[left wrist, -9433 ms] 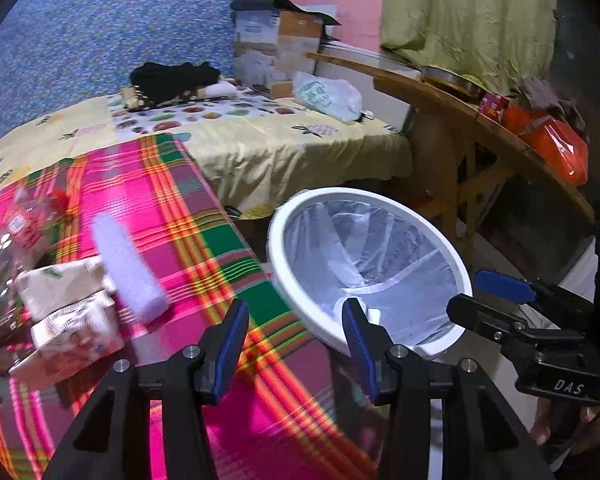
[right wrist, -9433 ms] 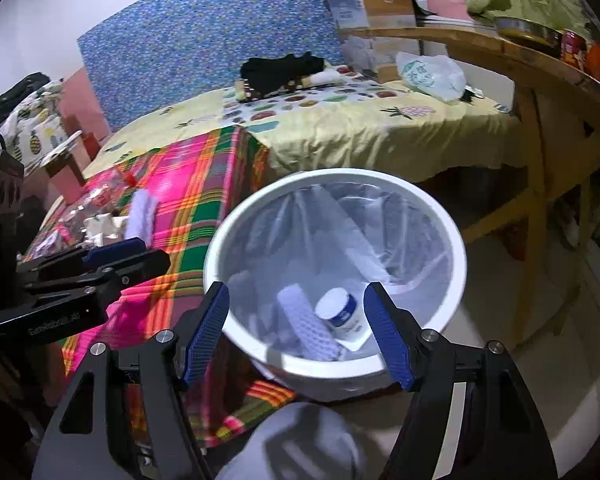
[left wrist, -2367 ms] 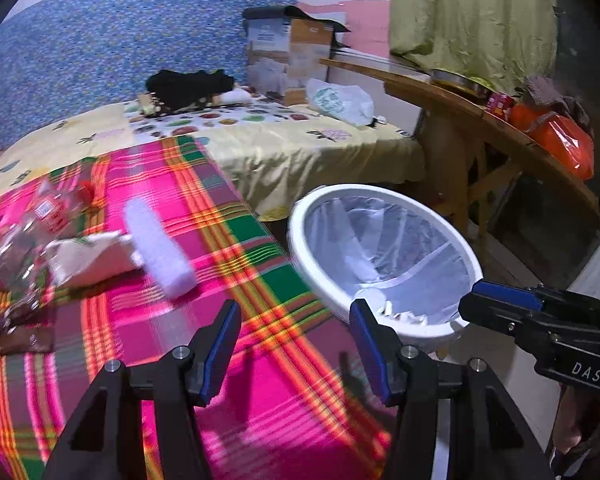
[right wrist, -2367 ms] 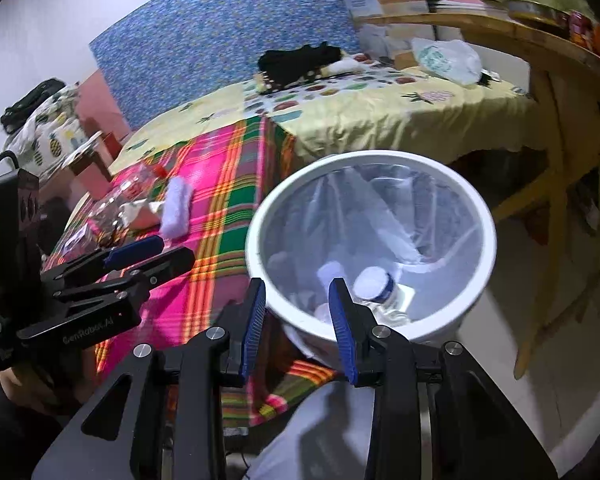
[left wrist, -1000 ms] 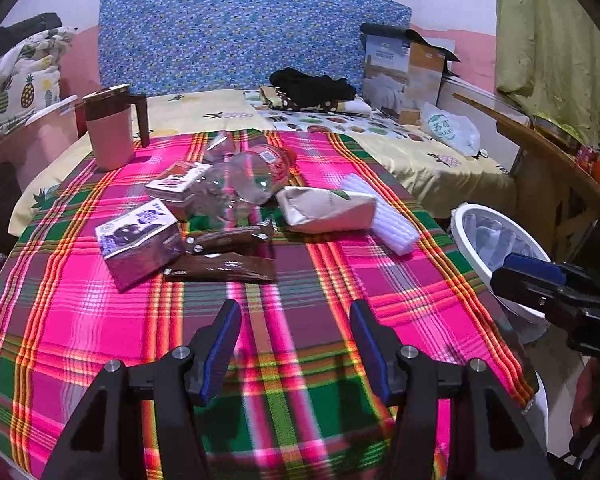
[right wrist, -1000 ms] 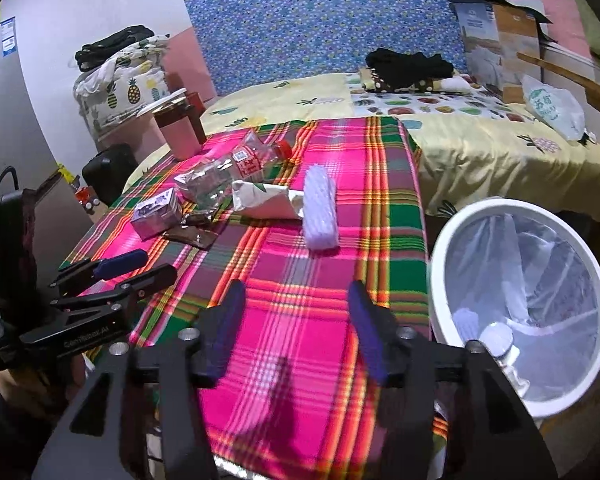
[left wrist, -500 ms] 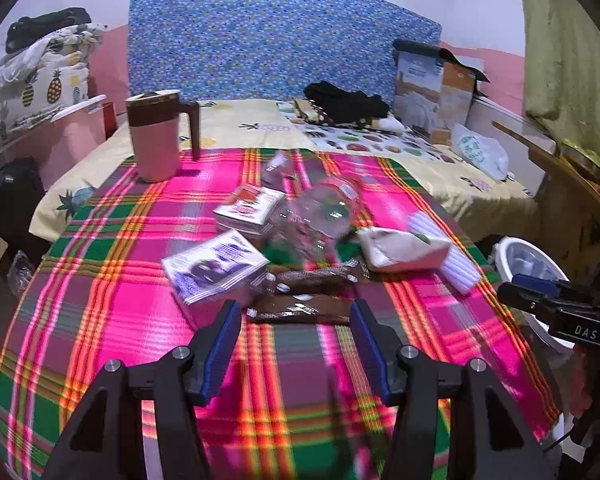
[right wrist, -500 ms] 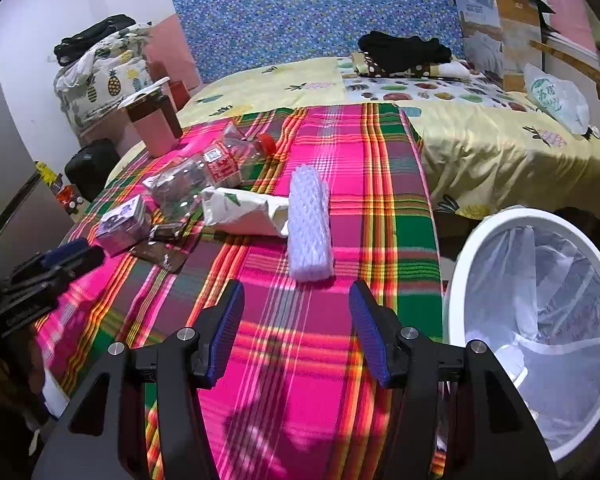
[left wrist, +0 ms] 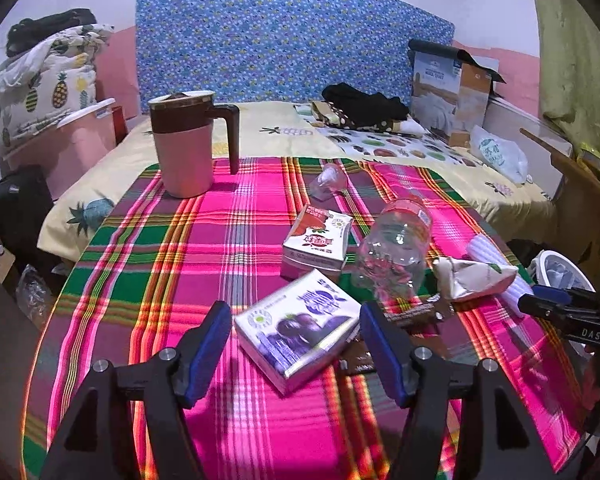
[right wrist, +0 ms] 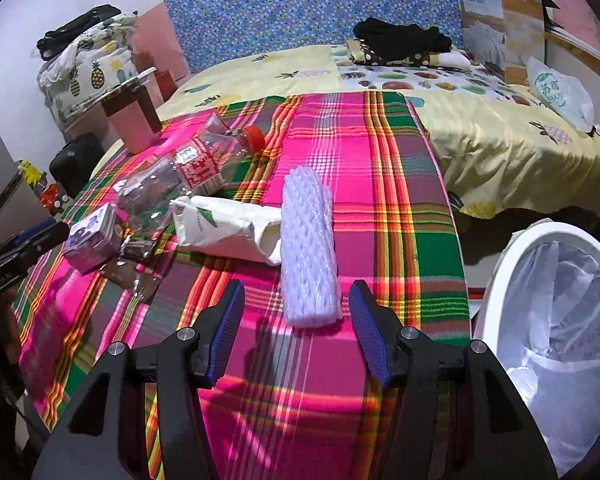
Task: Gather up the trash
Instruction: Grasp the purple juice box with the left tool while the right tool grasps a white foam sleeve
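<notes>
Left wrist: purple carton [left wrist: 298, 326] dead ahead between just-widened, empty left gripper [left wrist: 296, 350] blades, long axis slanting across.

I see the carton [left wrist: 298, 330] lying on the surface [left wrist: 188, 248], bottle [left wrist: 394, 252] behind it, bin [right wrist: 556, 320] off the right edge.

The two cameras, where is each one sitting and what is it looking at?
Left wrist: sits on the left gripper, looking down over the purple carton between its open fingers; the right gripper shows at the right edge.
Right wrist: sits on the right gripper, facing the white foam net and the bin; the left gripper shows at the left edge.
Shared: the plaid cloth, the carton, the clear bottle, the white pouch.
</notes>
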